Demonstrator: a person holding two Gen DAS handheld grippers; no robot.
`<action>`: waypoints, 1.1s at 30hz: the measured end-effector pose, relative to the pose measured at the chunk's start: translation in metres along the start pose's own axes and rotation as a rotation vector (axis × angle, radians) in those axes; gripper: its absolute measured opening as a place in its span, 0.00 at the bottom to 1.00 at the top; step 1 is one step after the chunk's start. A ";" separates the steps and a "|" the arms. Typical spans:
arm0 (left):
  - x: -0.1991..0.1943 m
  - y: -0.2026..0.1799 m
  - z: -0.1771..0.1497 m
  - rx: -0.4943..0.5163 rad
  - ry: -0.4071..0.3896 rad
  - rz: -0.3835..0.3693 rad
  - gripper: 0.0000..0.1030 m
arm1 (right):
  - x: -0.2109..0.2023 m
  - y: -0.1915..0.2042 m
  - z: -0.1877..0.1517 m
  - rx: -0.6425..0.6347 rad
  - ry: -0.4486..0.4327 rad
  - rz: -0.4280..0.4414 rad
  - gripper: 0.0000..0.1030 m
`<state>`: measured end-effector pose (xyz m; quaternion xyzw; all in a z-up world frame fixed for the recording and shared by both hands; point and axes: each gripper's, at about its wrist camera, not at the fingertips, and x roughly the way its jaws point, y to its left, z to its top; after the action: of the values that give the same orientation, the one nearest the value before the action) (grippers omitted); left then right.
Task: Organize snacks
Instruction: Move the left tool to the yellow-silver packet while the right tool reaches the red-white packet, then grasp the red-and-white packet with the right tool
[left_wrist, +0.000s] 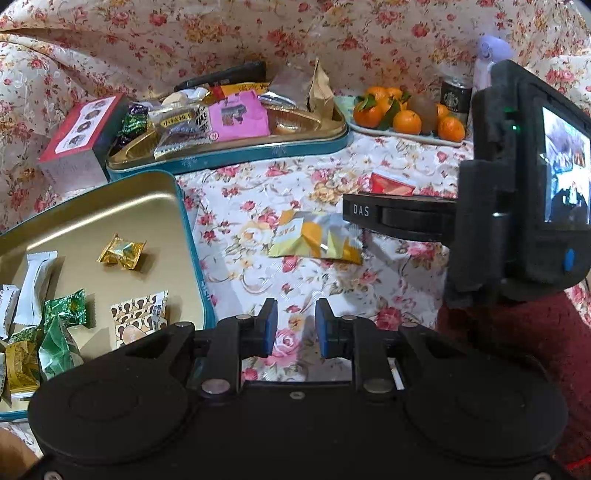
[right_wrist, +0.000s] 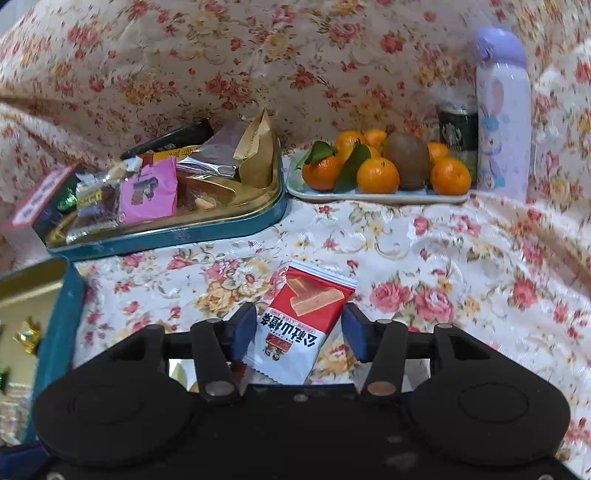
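My right gripper (right_wrist: 298, 334) is open, its blue pads either side of a red and white snack packet (right_wrist: 299, 325) lying on the floral cloth. In the left wrist view that packet (left_wrist: 391, 183) shows just beyond the right gripper's body (left_wrist: 517, 206). My left gripper (left_wrist: 295, 326) is open and empty over the cloth. A yellow and silver packet (left_wrist: 314, 240) lies ahead of it. A near gold tin tray (left_wrist: 110, 210) at the left holds several wrapped sweets. A far tin tray (left_wrist: 236, 155) is piled with mixed snacks; it also shows in the right wrist view (right_wrist: 177, 232).
A red-topped box (left_wrist: 77, 140) stands left of the far tray. A plate of tangerines and a kiwi (right_wrist: 384, 166) sits at the back right, with a dark can (right_wrist: 458, 131) and a lilac bottle (right_wrist: 504, 110) beside it. Floral cloth rises behind everything.
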<state>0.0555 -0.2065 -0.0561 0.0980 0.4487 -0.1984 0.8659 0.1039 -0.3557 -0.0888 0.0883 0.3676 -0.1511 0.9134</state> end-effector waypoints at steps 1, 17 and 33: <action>0.001 0.000 0.000 0.001 0.003 0.000 0.29 | -0.001 0.000 -0.001 -0.013 -0.005 -0.009 0.50; 0.008 -0.001 0.002 -0.025 0.062 -0.026 0.29 | -0.008 -0.031 -0.005 0.058 -0.039 -0.015 0.53; 0.014 0.001 0.006 -0.042 0.108 -0.022 0.29 | 0.005 -0.020 -0.007 -0.105 -0.080 -0.016 0.40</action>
<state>0.0678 -0.2118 -0.0643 0.0853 0.4997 -0.1928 0.8402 0.0965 -0.3737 -0.0985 0.0313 0.3389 -0.1422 0.9295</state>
